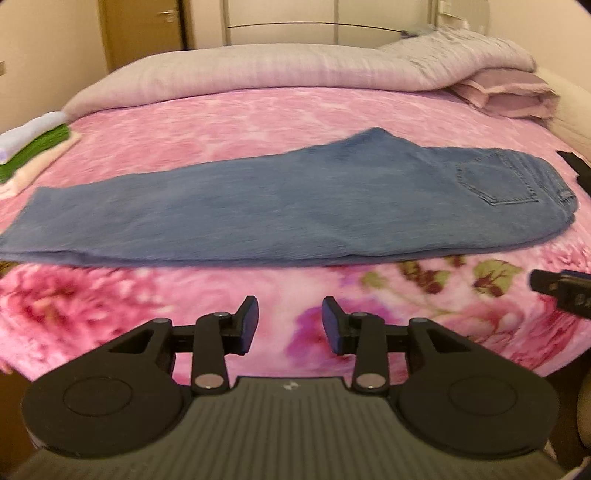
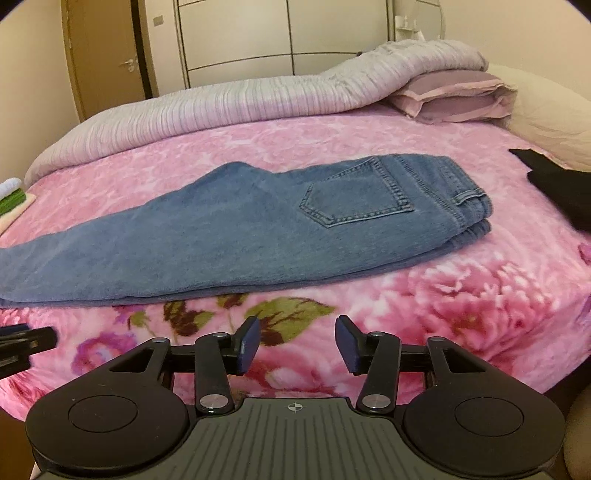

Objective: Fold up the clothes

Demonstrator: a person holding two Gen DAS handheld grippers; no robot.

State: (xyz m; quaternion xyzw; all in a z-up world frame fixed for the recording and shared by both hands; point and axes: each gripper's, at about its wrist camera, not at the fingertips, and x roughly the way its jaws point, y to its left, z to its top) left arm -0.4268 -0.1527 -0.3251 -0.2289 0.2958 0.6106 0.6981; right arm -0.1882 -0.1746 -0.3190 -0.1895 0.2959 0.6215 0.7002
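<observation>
a pink floral blanket [image 2: 461, 295] is spread over the whole bed, with large blossoms and green leaves printed along its near edge. a pale ribbed quilt [image 2: 221, 107] is bunched along the far side, from 10 o'clock to 1 o'clock. a mauve pillow [image 2: 454, 98] is tucked under its raised end at 1 o'clock, and a cream cushion [image 2: 546, 114] is seen just beside it at 2 o'clock. a wooden door [image 2: 107, 59] with a metal handle is seen at 11 o'clock, and pale wardrobe panels [image 2: 280, 33] are lined up behind the bed at 12 o'clock.
</observation>
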